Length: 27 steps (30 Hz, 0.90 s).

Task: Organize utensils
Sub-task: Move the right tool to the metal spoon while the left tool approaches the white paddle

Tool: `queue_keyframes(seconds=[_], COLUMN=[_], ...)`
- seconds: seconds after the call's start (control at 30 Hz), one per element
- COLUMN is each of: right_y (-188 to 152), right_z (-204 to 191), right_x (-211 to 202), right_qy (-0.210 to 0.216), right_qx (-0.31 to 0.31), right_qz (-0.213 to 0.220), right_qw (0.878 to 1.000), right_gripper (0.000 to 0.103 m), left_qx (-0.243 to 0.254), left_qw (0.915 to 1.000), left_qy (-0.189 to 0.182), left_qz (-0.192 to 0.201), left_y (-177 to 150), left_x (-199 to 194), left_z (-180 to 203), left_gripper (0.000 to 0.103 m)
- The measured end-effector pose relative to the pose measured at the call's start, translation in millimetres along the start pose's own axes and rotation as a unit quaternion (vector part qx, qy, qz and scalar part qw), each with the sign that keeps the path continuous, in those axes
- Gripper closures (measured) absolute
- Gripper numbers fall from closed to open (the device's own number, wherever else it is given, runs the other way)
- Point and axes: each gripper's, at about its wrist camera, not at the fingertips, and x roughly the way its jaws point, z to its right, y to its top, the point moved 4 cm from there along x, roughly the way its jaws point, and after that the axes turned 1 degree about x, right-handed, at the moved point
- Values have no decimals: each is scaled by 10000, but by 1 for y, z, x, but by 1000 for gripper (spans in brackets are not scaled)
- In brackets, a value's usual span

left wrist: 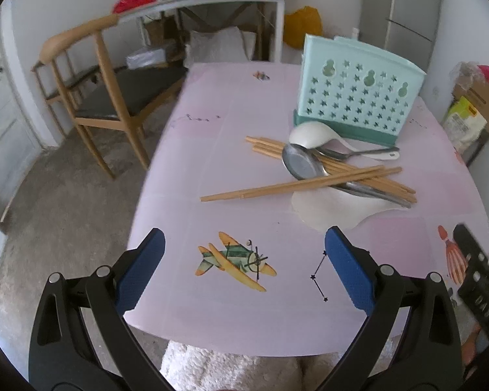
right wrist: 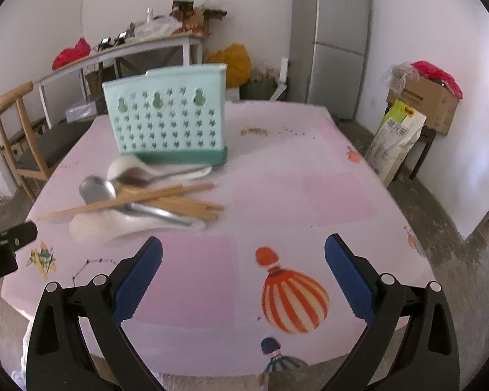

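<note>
Grippers came first in our view: the left gripper [left wrist: 244,260] had its blue-padded jaws spread wide and empty above the pink printed tablecloth [left wrist: 212,150], and the right gripper [right wrist: 243,262] gaped just as wide, touching nothing. Beyond both, we saw the heap of utensils: light wooden chopsticks [left wrist: 293,187] crossing a steel spoon [left wrist: 301,163], with a white ceramic spoon [left wrist: 309,135] behind them, all lying ahead of the jaws and well apart from them. Just behind the pile the mint-green perforated plastic utensil holder [left wrist: 358,97] stood upright.
</note>
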Motion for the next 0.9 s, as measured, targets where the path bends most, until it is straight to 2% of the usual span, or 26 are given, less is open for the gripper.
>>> queue_keyframes(seconds=[0.1, 0.17, 0.27, 0.37, 0.47, 0.53, 0.6, 0.7, 0.77, 0.9], right_y=[4, 7, 10, 11, 10, 7, 5, 2, 1, 0], right_z=[0, 1, 3, 1, -7, -13, -19, -22, -21, -18], right_x=[6, 12, 18, 22, 28, 30, 35, 41, 44, 49], right_qy=[-117, 12, 373, 686, 794, 858, 954, 1088, 1159, 1258], right_qx=[-208, -301, -144, 24, -49, -117, -150, -122, -98, -35], right_qz=[90, -7, -21, 21, -26, -60, -119, -221, -284, -327], right_qw=[9997, 9995, 9992, 9976, 9968, 9962, 9953, 9937, 9928, 9915], right_gripper=[6, 6, 6, 6, 6, 6, 6, 6, 6, 6], left_qx=[-1, 4, 3, -243, -467, -506, -517, -517, -438, -421], left_qw=[9999, 10000, 9992, 9960, 9867, 9804, 9773, 9720, 9731, 9785], left_qy=[152, 18, -407, -853, -1549, -1902, -2028, -2245, -2191, -1903], left_qz=[-34, -49, -61, 50, 122, -45, -325, -451, -568, -678], left_y=[0, 1, 4, 6, 7, 7, 7, 7, 7, 10], left_x=[7, 10, 15, 18, 21, 29, 41, 51, 59, 73], left_z=[-8, -12, -15, -19, -19, -13, -7, 5, 12, 19], left_gripper=[8, 8, 8, 8, 8, 8, 8, 8, 9, 33])
